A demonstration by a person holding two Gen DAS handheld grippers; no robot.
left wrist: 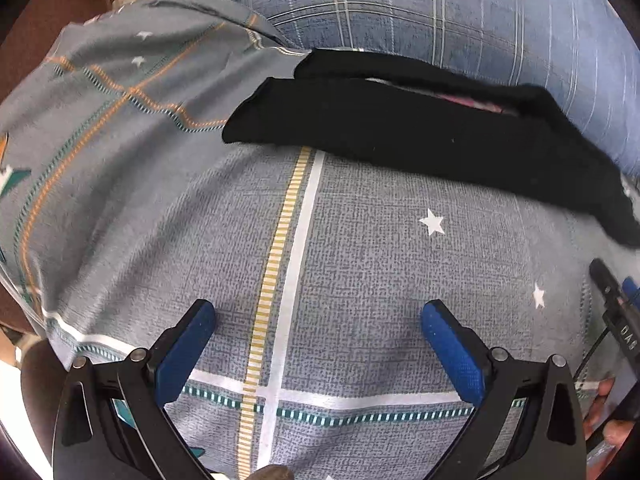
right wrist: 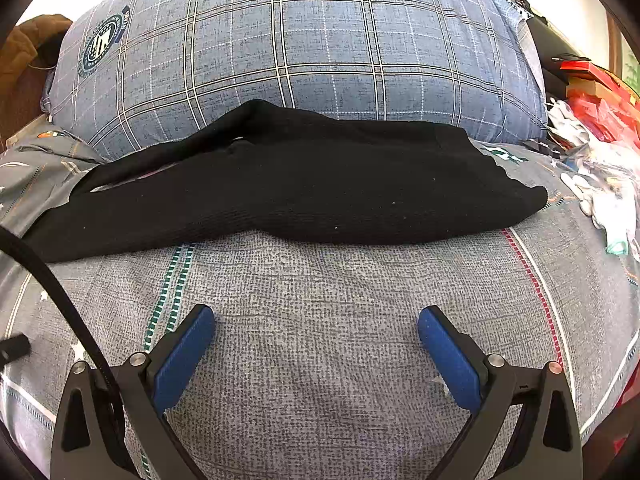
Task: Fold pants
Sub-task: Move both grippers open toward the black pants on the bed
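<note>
Black pants (left wrist: 400,128) lie folded lengthwise on a grey patterned bedsheet (left wrist: 360,264), stretched left to right in front of a plaid pillow. In the right wrist view the pants (right wrist: 304,188) fill the middle, with a pink lining showing at their left opening. My left gripper (left wrist: 318,312) hovers open over bare sheet, well short of the pants. My right gripper (right wrist: 316,318) is also open over the sheet (right wrist: 320,320), nothing between its blue pads (right wrist: 448,360). The right gripper's body shows at the left wrist view's right edge, with a hand (left wrist: 600,412) on it.
A large blue plaid pillow (right wrist: 300,48) lies behind the pants. At the far right sit red boxes (right wrist: 600,96) and white clutter (right wrist: 600,196). A brown garment (right wrist: 24,48) hangs at the far left. A black cable (right wrist: 56,292) crosses the right wrist view's left side.
</note>
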